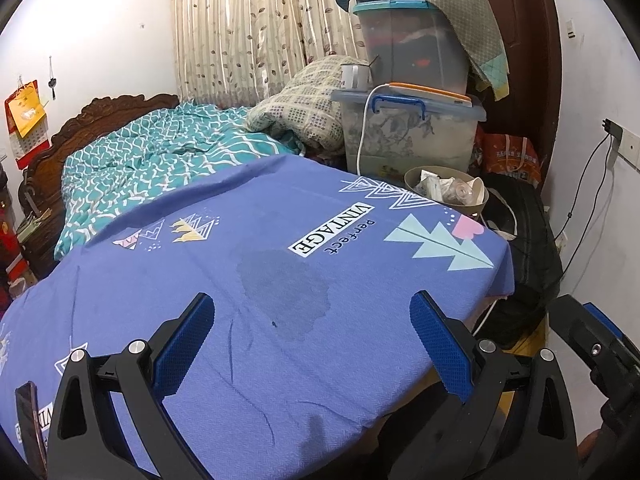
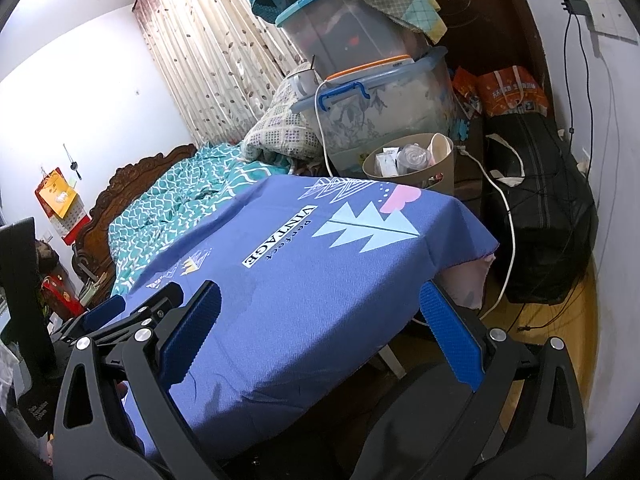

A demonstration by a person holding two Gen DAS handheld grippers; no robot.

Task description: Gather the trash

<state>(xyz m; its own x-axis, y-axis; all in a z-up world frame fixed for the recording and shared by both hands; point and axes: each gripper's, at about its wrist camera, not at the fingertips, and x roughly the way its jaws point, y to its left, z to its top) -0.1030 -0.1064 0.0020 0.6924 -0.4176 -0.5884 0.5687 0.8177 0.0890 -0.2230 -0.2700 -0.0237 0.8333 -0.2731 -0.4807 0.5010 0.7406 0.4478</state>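
Observation:
A beige waste bin (image 1: 448,196) (image 2: 412,166) stands beyond the far right corner of the table and holds trash: white wrappers, a clear plastic piece and a paper cup. The table wears a blue cloth (image 1: 280,280) (image 2: 320,264) printed with "VINTAGE"; a dark damp stain (image 1: 284,292) marks its middle. My left gripper (image 1: 314,340) hovers open over the near part of the cloth, nothing between its fingers. My right gripper (image 2: 320,332) is open too, over the cloth's near right edge, and empty. Part of the right gripper (image 1: 600,344) shows at the left wrist view's lower right.
Stacked clear storage boxes (image 1: 412,120) (image 2: 372,92) draped with fabric rise behind the bin. A bed with a teal quilt (image 1: 160,152) lies left of the table. A black bag (image 2: 540,216), an orange bag (image 2: 512,92) and cables fill the floor to the right. A phone (image 1: 30,420) lies at the cloth's near left.

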